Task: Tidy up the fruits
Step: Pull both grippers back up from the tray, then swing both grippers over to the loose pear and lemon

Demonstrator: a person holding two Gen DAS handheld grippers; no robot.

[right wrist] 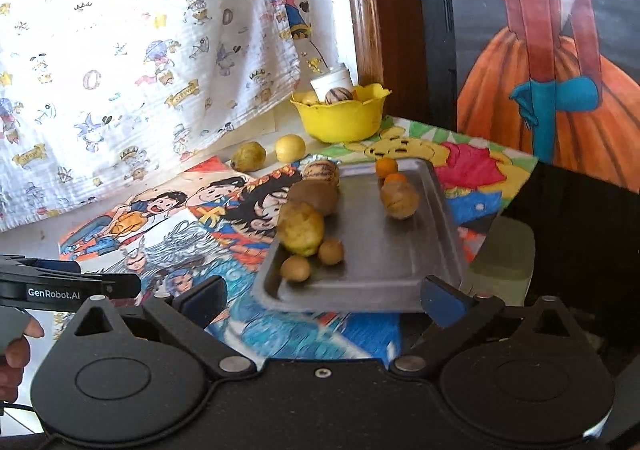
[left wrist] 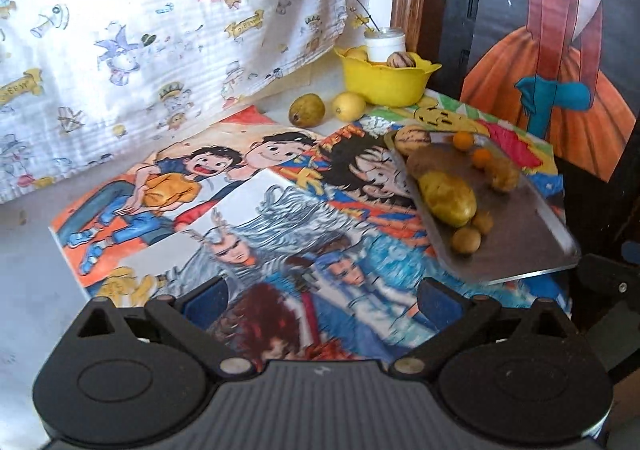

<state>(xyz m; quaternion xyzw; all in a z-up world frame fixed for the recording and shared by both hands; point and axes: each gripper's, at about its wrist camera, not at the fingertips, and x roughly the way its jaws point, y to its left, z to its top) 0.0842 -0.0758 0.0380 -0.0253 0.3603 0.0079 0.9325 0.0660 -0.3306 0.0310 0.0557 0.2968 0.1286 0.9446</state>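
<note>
A metal tray (left wrist: 520, 234) (right wrist: 392, 250) holds several fruits: a large yellow-green one (left wrist: 447, 198) (right wrist: 301, 228), a striped one (left wrist: 412, 140) (right wrist: 320, 172), small orange ones (left wrist: 463, 140) (right wrist: 386, 167) and small brown ones (left wrist: 466, 240) (right wrist: 295, 268). A yellow bowl (left wrist: 384, 84) (right wrist: 340, 122) behind it holds more fruit and a white cup. A green pear (left wrist: 306, 110) (right wrist: 248, 156) and a lemon (left wrist: 349, 105) (right wrist: 290, 148) lie beside the bowl. My left gripper (left wrist: 320, 302) is open and empty over the drawings. My right gripper (right wrist: 324, 298) is open at the tray's near edge.
Coloured cartoon drawings (left wrist: 240, 210) (right wrist: 180, 234) cover the table. A printed white cloth (left wrist: 140, 30) (right wrist: 120, 50) hangs at the back left. A painting of a figure in an orange skirt (left wrist: 560, 70) (right wrist: 552, 90) stands at the right. The left gripper's body (right wrist: 60, 288) shows at the right wrist view's left edge.
</note>
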